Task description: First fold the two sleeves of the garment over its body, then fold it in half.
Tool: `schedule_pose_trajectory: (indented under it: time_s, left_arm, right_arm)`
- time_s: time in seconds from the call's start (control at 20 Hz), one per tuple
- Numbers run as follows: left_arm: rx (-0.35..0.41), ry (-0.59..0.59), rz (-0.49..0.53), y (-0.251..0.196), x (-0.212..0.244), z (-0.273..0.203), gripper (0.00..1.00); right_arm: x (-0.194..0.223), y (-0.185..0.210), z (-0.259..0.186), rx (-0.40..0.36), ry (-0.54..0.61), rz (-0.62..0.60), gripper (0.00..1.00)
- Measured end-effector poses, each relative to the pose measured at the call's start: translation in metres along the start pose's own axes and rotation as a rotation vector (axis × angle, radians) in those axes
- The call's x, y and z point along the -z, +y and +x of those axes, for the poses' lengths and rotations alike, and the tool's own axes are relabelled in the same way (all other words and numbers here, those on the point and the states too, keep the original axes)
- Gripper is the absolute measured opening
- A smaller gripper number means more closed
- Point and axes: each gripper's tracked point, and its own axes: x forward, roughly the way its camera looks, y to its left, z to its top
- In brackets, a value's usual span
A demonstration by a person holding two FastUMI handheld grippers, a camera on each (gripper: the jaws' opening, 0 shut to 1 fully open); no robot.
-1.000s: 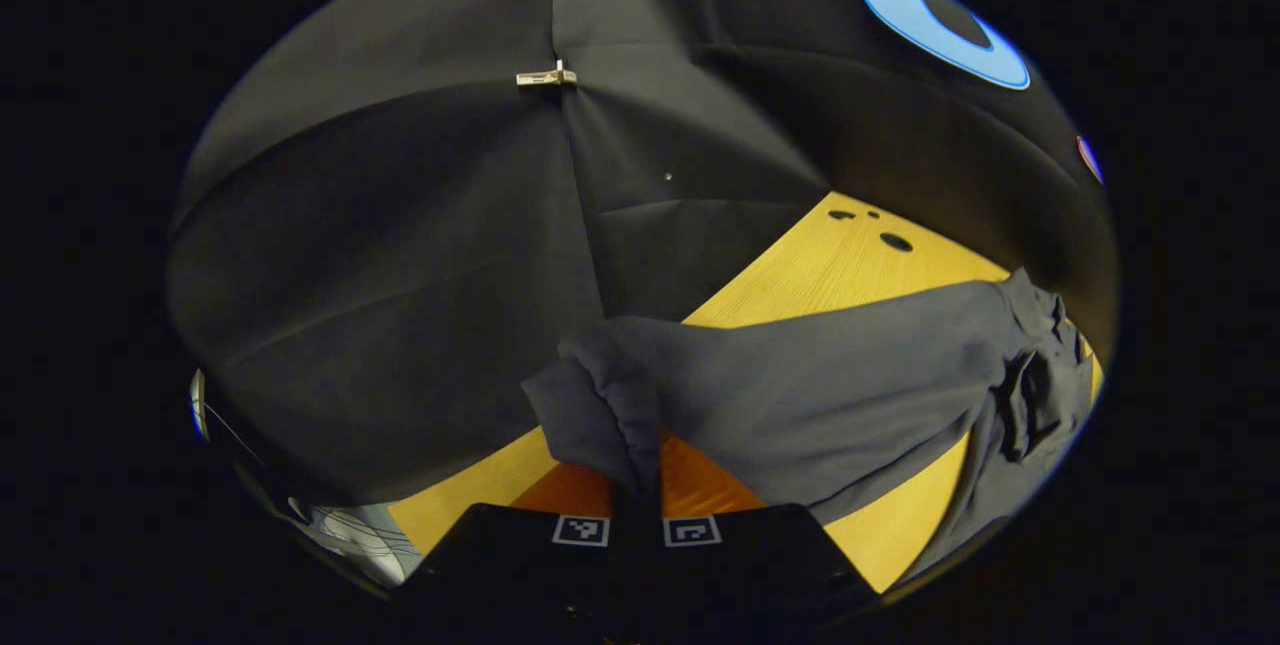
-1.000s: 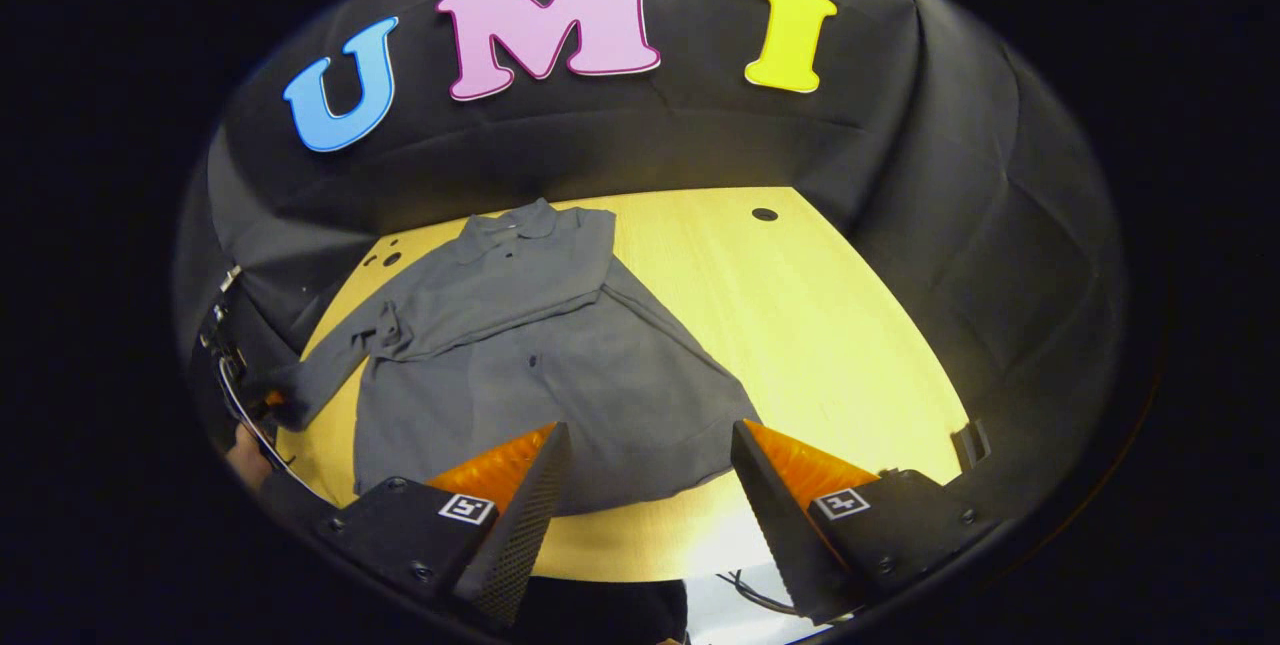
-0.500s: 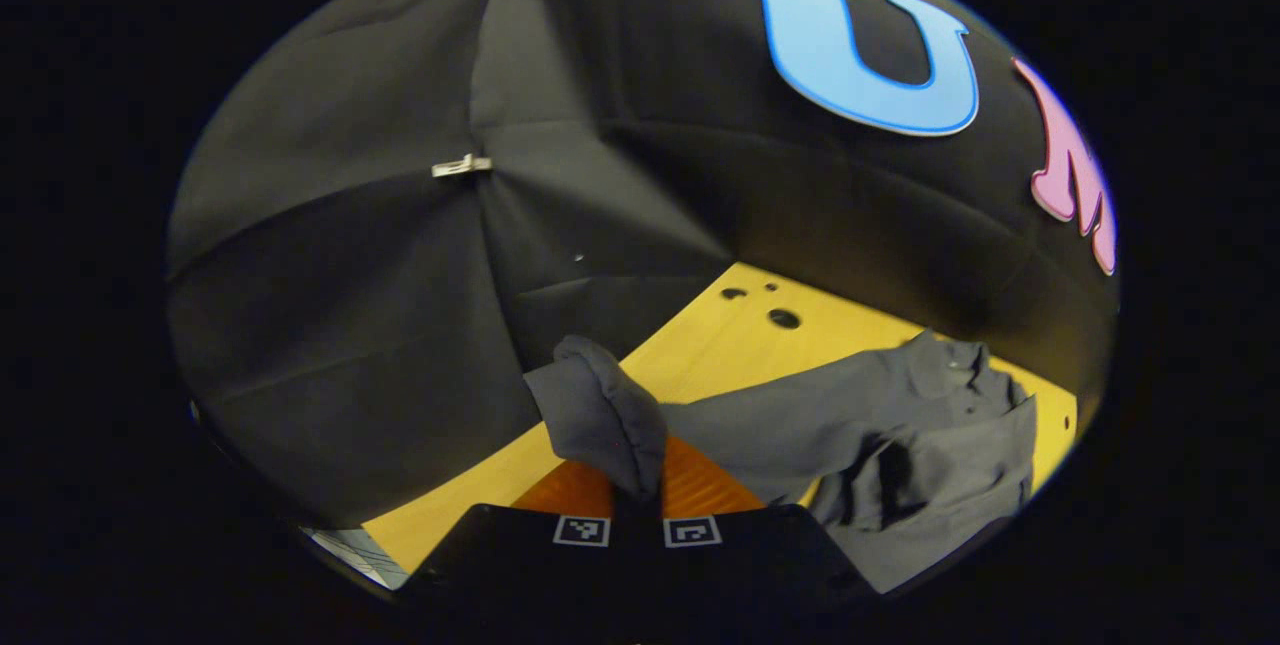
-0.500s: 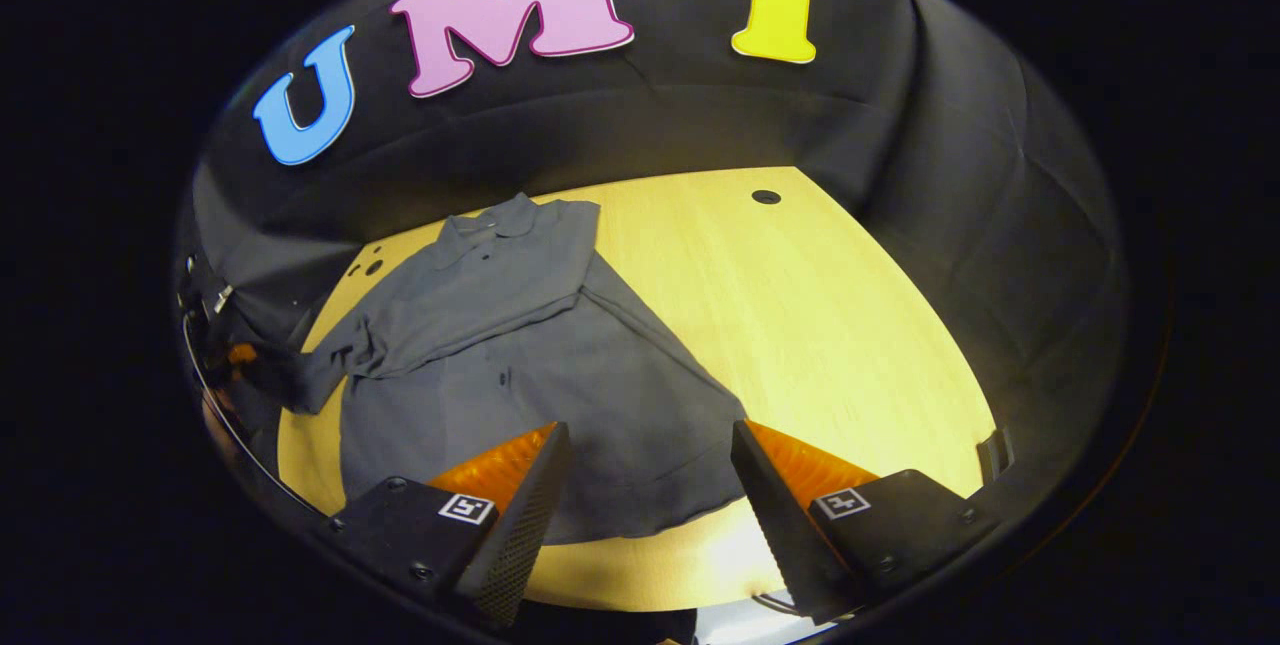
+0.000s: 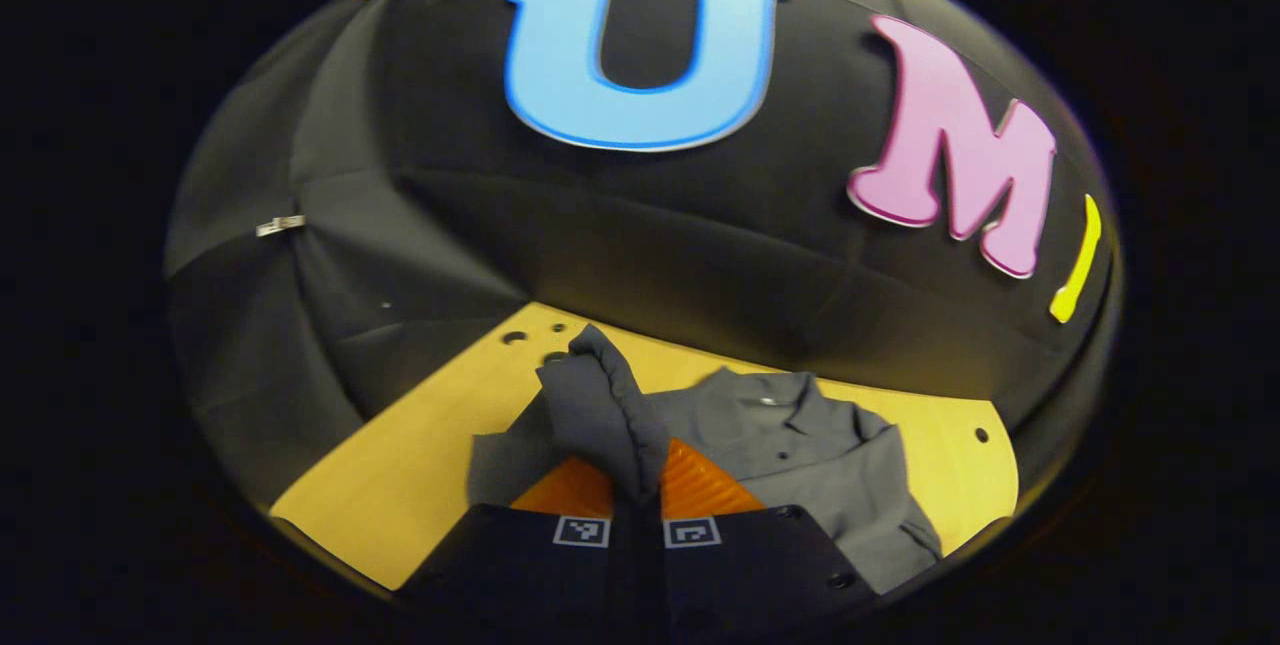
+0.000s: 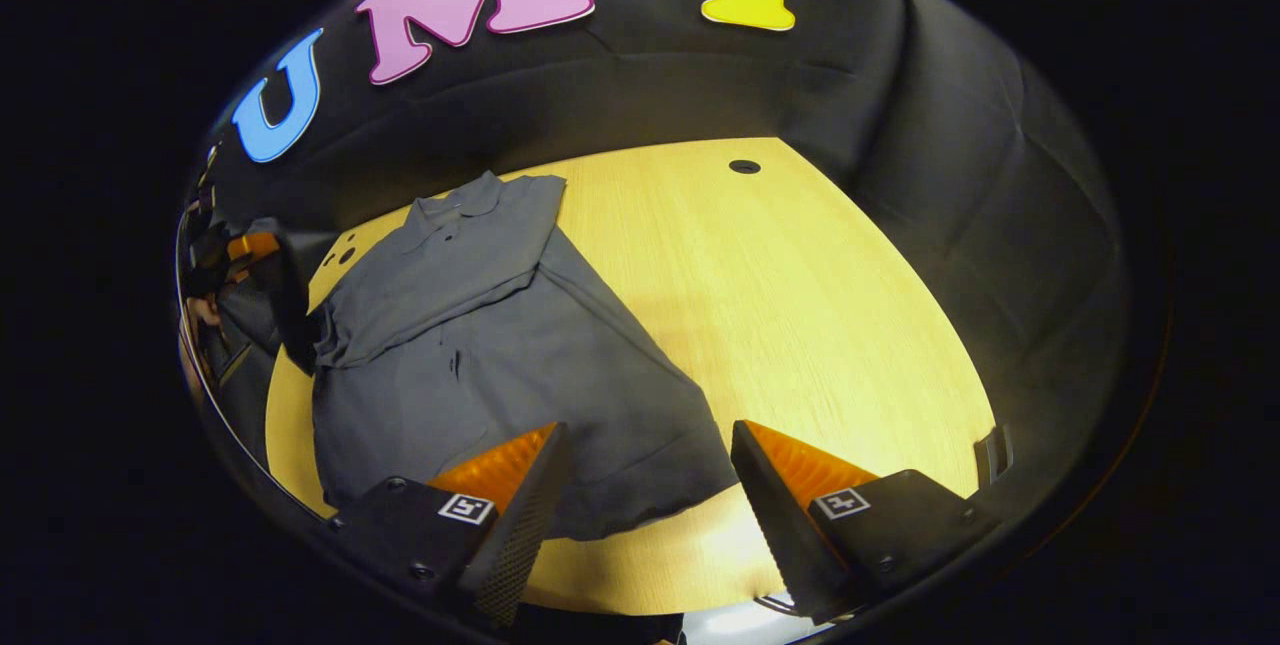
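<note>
Left gripper (image 5: 637, 495) clamps the cuff (image 5: 600, 405), lifted just ahead of its fingers; carry it across the shirt (image 6: 480, 345) and lay it flat. Right gripper (image 6: 640, 485) hangs open over the hem

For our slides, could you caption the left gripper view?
Left gripper lifts a grey shirt's sleeve cuff above the table.

Bare table (image 6: 800, 305) beside shirt (image 6: 480, 355) (apparently) lies open.
</note>
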Motion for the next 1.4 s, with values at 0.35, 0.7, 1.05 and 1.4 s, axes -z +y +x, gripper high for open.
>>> schedule_pose_trajectory:
  time_s: [0.35,0.7,1.05,1.4]
  left_arm:
    - [0.188,0.06,0.035,-0.148,0.034,0.025,0.05]
    - [0.252,0.147,0.123,-0.225,0.082,0.048,0.07]
    - [0.323,0.208,0.108,-0.253,0.107,0.049,0.42]
    - [0.367,0.174,0.135,-0.175,0.107,-0.017,0.96]
  right_arm:
    - [-0.017,-0.028,0.014,0.007,-0.009,0.029,1.0]
    - [-0.024,-0.054,0.032,0.0,0.016,0.049,0.89]
    - [-0.023,-0.053,0.052,-0.044,0.055,0.057,0.99]
    - [-0.007,-0.021,0.074,-0.163,0.181,0.022,0.99]
